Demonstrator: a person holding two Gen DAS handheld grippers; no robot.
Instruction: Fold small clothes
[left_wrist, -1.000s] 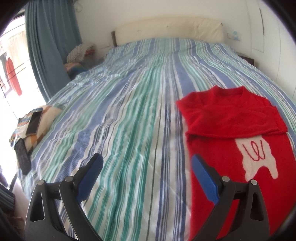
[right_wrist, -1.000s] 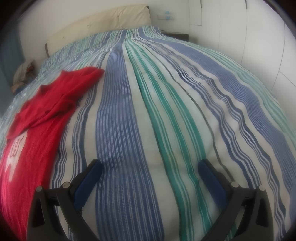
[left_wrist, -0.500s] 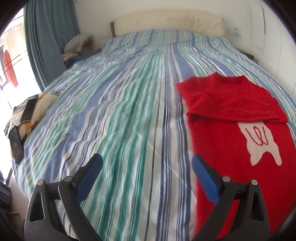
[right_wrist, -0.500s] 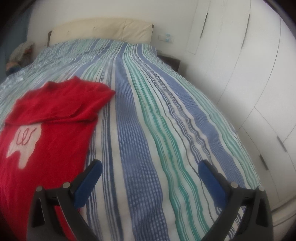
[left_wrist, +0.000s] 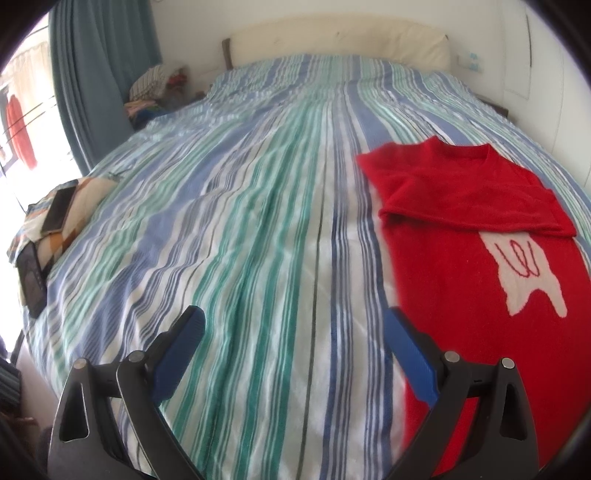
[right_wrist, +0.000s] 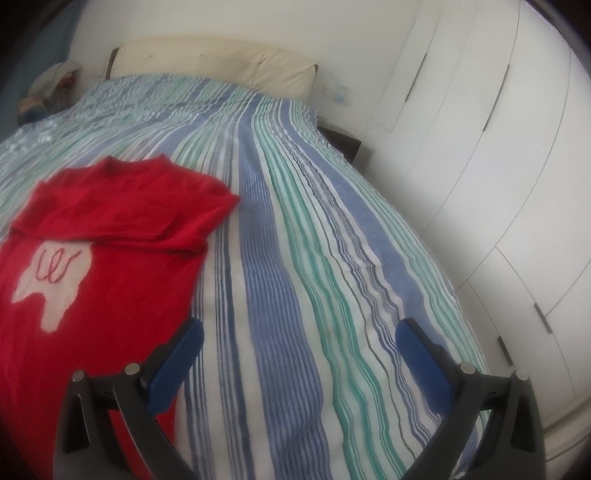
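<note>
— Where is the sweater?

— The red sweater lies flat on the bed, on the striped cover, with its collar toward the headboard. Its top part is folded down over the chest, and the fold's edge runs just above the white patch with red squiggles (the same patch shows in the right wrist view, on the sweater at the left side of the picture).

— And the two grippers?

— The left gripper hangs over the bare cover just beside the sweater's left edge; its fingers are spread wide and hold nothing. The right gripper has its fingers spread wide too, empty, with the left one over the sweater's right edge and the other over the cover.

— Anything else around?

— At the bed's left edge sits a patterned cushion with a phone on it, and a dark tablet rests just below it. A blue curtain hangs behind. White wardrobe doors stand along the bed's right side.
</note>
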